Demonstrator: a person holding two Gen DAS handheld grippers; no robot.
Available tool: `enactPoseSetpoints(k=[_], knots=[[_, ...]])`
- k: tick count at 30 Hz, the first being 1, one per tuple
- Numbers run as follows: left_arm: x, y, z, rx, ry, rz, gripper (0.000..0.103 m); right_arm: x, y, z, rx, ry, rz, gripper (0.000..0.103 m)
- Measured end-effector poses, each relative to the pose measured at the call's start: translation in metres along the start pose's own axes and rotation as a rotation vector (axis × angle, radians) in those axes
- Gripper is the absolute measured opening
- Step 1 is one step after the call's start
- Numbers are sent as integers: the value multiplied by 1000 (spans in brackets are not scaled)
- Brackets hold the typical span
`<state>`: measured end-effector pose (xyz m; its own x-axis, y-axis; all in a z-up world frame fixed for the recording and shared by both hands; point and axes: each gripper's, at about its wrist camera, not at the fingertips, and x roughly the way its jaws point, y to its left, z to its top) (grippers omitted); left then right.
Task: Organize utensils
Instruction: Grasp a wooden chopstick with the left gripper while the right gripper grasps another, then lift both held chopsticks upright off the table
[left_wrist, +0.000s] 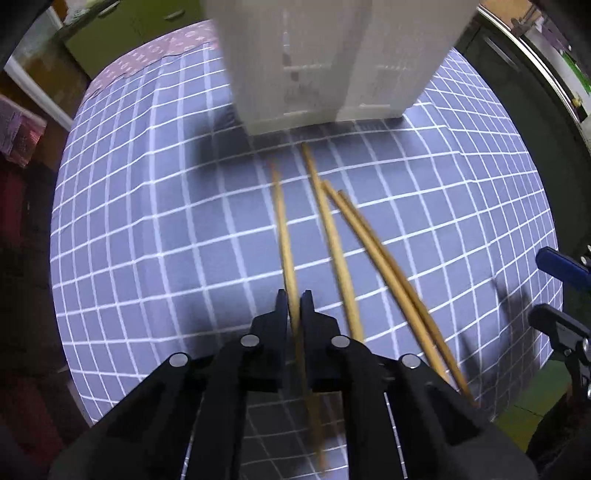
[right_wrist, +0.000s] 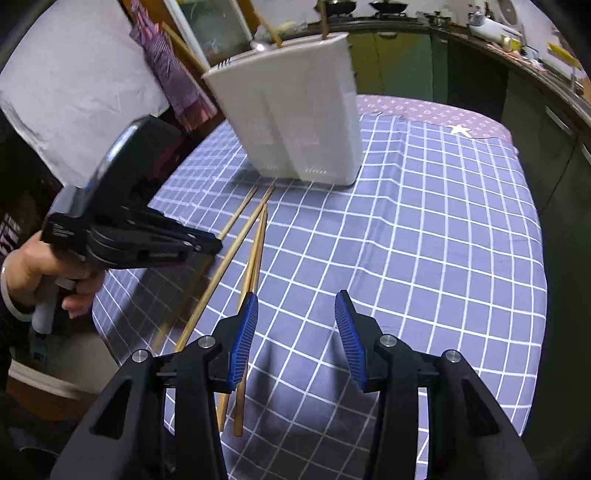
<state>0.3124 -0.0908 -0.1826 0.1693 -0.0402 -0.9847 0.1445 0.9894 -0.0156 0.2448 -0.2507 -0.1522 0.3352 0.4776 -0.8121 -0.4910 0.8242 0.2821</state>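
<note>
Several wooden chopsticks lie on the blue checked tablecloth (left_wrist: 147, 229) in front of a white utensil holder (left_wrist: 325, 62). My left gripper (left_wrist: 294, 295) is shut on one chopstick (left_wrist: 281, 218), which points toward the holder. Loose chopsticks (left_wrist: 373, 251) lie just right of it. In the right wrist view the left gripper (right_wrist: 212, 245) is at the left, closed over a chopstick (right_wrist: 236, 216). My right gripper (right_wrist: 295, 306) is open and empty, its blue pads (right_wrist: 245, 332) just right of two loose chopsticks (right_wrist: 255, 258). The holder (right_wrist: 295, 118) has chopsticks (right_wrist: 271, 29) sticking out of its top.
The table (right_wrist: 443, 221) drops off at the right and near edges. A pink patterned cloth (right_wrist: 443, 112) shows at the far end. Dark-green cabinets (right_wrist: 399, 62) and a kitchen counter (right_wrist: 517, 48) lie beyond. A white towel (right_wrist: 74, 92) hangs at the left.
</note>
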Motion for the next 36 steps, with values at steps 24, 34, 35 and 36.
enactPoseSetpoints(k=[24, 34, 35, 36], knots=[[-75, 50, -62, -32, -330, -55, 7, 98, 45, 43, -141, 307, -105, 15], [-86, 52, -69, -25, -370, -70, 6, 118, 61, 54, -172, 340, -158, 15], [-86, 52, -70, -25, -373, -71, 7, 121, 61, 57, -170, 339, -161, 13], [-88, 52, -71, -22, -377, -73, 7, 122, 61, 59, -169, 338, -165, 10]])
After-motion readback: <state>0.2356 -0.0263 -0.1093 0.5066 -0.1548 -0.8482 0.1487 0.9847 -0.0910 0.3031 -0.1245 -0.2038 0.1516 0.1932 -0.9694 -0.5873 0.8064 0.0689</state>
